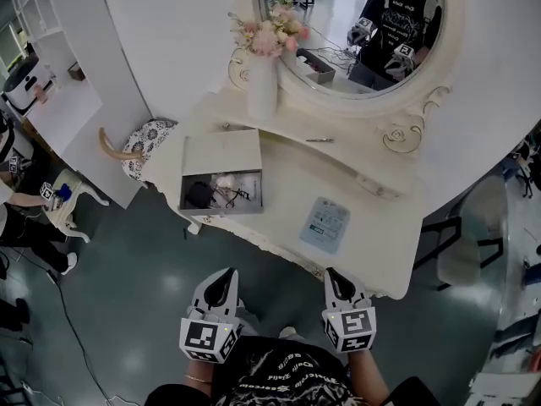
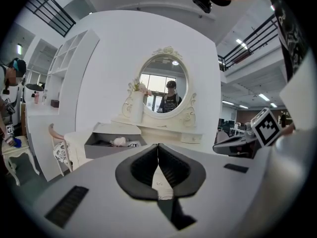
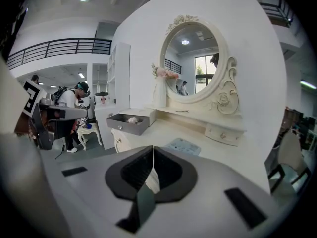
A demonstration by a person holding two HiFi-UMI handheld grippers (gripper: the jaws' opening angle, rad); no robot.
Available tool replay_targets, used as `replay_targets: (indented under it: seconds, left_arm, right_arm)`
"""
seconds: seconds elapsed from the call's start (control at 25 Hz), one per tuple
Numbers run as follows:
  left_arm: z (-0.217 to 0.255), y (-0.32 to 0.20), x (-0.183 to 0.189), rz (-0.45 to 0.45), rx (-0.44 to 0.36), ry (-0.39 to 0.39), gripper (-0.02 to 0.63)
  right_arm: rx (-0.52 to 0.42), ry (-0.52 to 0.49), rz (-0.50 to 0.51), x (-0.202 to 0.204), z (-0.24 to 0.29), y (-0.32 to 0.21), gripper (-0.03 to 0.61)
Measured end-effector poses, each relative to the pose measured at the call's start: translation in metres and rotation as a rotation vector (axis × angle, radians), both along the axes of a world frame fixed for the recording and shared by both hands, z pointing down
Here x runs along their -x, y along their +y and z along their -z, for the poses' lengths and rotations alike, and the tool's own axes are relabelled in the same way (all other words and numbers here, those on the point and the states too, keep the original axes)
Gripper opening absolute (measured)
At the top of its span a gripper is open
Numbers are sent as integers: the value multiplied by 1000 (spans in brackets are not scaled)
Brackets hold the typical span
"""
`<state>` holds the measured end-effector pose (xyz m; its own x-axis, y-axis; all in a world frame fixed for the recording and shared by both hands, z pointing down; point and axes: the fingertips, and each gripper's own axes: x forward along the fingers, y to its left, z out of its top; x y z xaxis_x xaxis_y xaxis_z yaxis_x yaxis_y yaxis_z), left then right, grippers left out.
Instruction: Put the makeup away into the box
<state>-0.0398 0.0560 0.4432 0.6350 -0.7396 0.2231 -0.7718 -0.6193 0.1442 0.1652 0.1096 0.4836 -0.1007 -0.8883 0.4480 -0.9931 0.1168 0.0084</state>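
An open grey box (image 1: 221,194) stands at the left end of the cream dressing table (image 1: 380,252); a black item and a pinkish item lie inside it. A pale blue flat packet (image 1: 325,224) lies on the tabletop near the front edge. A thin dark stick (image 1: 319,140) rests on the raised shelf under the mirror. My left gripper (image 1: 224,276) and right gripper (image 1: 334,275) hover side by side in front of the table, short of its edge. Both are shut with nothing between the pads. The box (image 2: 106,144) and the packet (image 3: 184,146) lie ahead of the jaws.
A white vase of pink flowers (image 1: 262,83) stands behind the box, beside the oval mirror (image 1: 355,24). A patterned stool (image 1: 148,142) sits left of the table, a white chair (image 1: 72,197) and a person further left, and a pale chair (image 1: 469,244) at the right.
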Motion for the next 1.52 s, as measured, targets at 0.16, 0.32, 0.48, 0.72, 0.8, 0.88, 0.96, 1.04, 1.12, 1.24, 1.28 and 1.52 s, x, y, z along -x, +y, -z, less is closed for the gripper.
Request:
replay_targets:
  seconds: [0.16,0.32,0.48,0.72,0.8,0.88,0.96,1.04,1.12,1.24,1.28,1.52]
  left_arm:
    - [1,-32,8,-58,6,-1,15]
    - [4,-64,14,-132,-4,-2,15]
    - [3,-85,21,-205,-3,-3,15]
    - [1,-109,37,-251,5,-1,15]
    - [0,-115,40,-250,11,6,15]
    - [-1,-119,38,-260,20,7,15]
    - [-2,-121,34,-282,31,2,15]
    - [-1,-122,29,-290,38,-1,15]
    - [0,-125,26,-281,42,-2,15]
    - [-3,-133,22,-254,52,-3,15]
    - [-3,-135,20,-248,54,-1,15]
    - [-5,-145,6,-213,81,9,15]
  right_arm:
    - [24,-22,-88,3,-1,-19,12]
    - [23,-29,-167,11,-3,-36,12]
    - [36,-37,-236,19,-10,-50,15]
    - [60,-50,-329,23,-18,-60,40]
    - [74,-55,-344,23,-23,-60,49]
    - [90,-58,-350,22,-26,-61,66]
    - [102,-58,-349,20,-28,-63,82]
    - [111,-59,-346,17,-28,-65,97]
    - [120,-69,-341,13,-29,-68,108]
    - [148,-79,-324,9,-34,-74,141]
    - [159,-72,-321,6,-36,-75,151]
    - [202,-68,-340,-18,-43,-74,196]
